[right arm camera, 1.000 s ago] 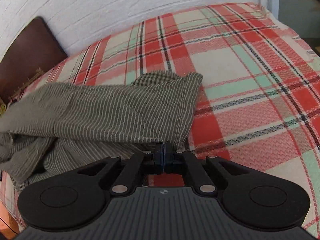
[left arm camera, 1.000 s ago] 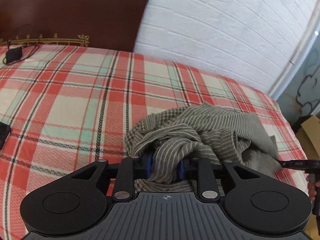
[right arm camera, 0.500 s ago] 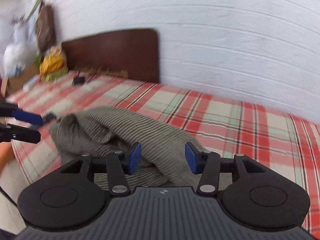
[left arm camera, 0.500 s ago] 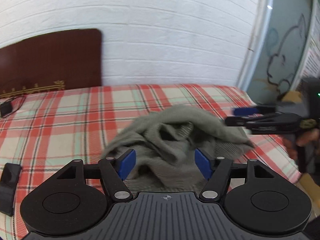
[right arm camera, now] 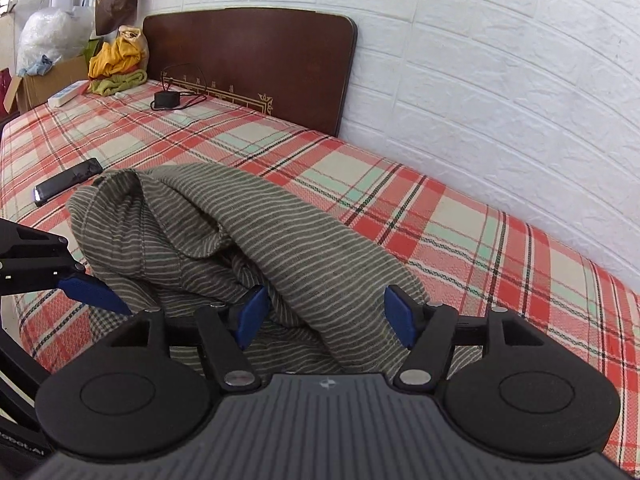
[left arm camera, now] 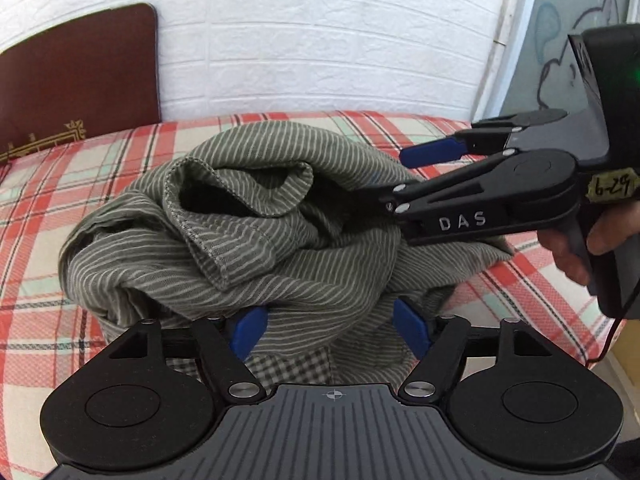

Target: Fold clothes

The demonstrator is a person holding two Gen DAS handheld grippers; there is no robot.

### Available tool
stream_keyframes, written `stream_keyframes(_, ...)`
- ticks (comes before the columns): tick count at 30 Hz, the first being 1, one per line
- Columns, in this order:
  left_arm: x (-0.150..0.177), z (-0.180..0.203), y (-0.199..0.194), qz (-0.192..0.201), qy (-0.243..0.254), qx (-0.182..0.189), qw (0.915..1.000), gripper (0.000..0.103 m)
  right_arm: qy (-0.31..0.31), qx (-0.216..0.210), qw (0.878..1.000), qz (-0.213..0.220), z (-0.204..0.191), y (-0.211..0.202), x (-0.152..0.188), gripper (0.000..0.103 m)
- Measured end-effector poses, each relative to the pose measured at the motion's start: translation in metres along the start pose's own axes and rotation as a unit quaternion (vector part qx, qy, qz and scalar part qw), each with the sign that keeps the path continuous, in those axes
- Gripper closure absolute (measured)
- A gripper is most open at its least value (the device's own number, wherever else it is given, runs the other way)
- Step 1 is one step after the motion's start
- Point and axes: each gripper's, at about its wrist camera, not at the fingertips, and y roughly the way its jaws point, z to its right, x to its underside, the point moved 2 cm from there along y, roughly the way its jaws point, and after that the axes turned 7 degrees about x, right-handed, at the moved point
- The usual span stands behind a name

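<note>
A striped green shirt (left arm camera: 280,248) lies in a bunched heap on the bed (right arm camera: 460,232), near the front edge. The bed has a red and green checked cover. The left gripper (left arm camera: 330,326) has its jaws wide open, with the blue pads on each side of the heap. They hold nothing. The right gripper (right arm camera: 326,316) has its jaws wide open too, with a fold of the shirt lying between them, not pinched. A hand (left arm camera: 580,244) holds the right gripper. A black phone (right arm camera: 68,186) lies on the bed beside the shirt. A brown headboard (right arm camera: 256,64) stands at the white brick wall (right arm camera: 500,60).
</note>
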Motion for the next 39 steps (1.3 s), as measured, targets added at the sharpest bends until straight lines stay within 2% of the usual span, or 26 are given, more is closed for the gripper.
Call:
stream_keyframes(2, -0.002, -0.005, 0.009, -0.002, -0.013, -0.018, 0.9997, 0.020, 0.004, -0.001, 1.000, -0.005, 0.000, 0.005, 0.001, 0.034)
stream_keyframes(4, -0.003, -0.010, 0.019, -0.010, -0.026, -0.032, 0.9991, 0.032, 0.007, -0.002, 1.000, -0.011, 0.001, 0.010, 0.002, 0.036)
stream_keyframes(5, -0.003, -0.013, 0.023, -0.014, -0.034, -0.034, 0.9988, 0.059, 0.009, -0.003, 1.000, -0.014, 0.001, 0.013, 0.002, 0.039)
stream_keyframes(6, -0.003, -0.017, 0.026, -0.017, -0.044, -0.033, 0.9983, 0.087, 0.012, -0.004, 1.000, -0.018, 0.002, 0.016, 0.002, 0.054)
stream_keyframes(7, -0.003, -0.021, 0.029, -0.021, -0.054, -0.033, 0.9978, 0.096, 0.020, -0.007, 0.999, -0.028, 0.003, 0.019, 0.002, 0.067)
stream_keyframes(8, -0.003, -0.025, 0.030, -0.021, -0.064, -0.031, 0.9972, 0.099, 0.030, -0.010, 0.999, -0.035, 0.006, 0.021, 0.001, 0.090)
stream_keyframes(12, -0.012, -0.037, -0.002, 0.019, -0.076, -0.018, 0.9968, 0.102, 0.092, -0.023, 0.995, -0.019, 0.032, 0.011, -0.011, 0.094)
stream_keyframes(15, -0.023, -0.046, -0.035, 0.060, -0.082, -0.017, 0.9947, 0.102, 0.137, -0.009, 0.990, 0.023, 0.059, -0.009, -0.029, 0.095)
stream_keyframes(18, -0.032, -0.057, -0.062, 0.093, -0.086, -0.036, 0.9913, 0.102, 0.174, 0.014, 0.982, 0.065, 0.085, -0.029, -0.046, 0.095)
stream_keyframes(24, -0.048, -0.074, -0.109, 0.159, -0.085, -0.085, 0.9800, 0.102, 0.241, 0.066, 0.959, 0.130, 0.133, -0.065, -0.068, 0.096)
stream_keyframes(27, -0.061, -0.084, -0.116, 0.168, -0.099, -0.074, 0.9780, 0.102, 0.278, 0.064, 0.947, 0.148, 0.154, -0.080, -0.068, 0.096)
stream_keyframes(31, -0.056, -0.089, -0.109, 0.160, -0.104, -0.065, 0.9794, 0.102, 0.277, 0.086, 0.950, 0.114, 0.153, -0.073, -0.038, 0.096)
stream_keyframes(35, -0.030, -0.092, -0.085, 0.098, -0.109, -0.052, 0.9878, 0.102, 0.276, 0.107, 0.952, 0.074, 0.152, -0.063, -0.005, 0.096)
stream_keyframes(37, -0.009, -0.096, -0.070, 0.060, -0.119, -0.054, 0.9896, 0.101, 0.284, 0.109, 0.953, 0.012, 0.149, -0.041, 0.033, 0.096)
stream_keyframes(39, 0.010, -0.099, -0.056, 0.026, -0.132, -0.046, 0.9898, 0.097, 0.311, 0.086, 0.946, -0.045, 0.147, -0.020, 0.070, 0.096)
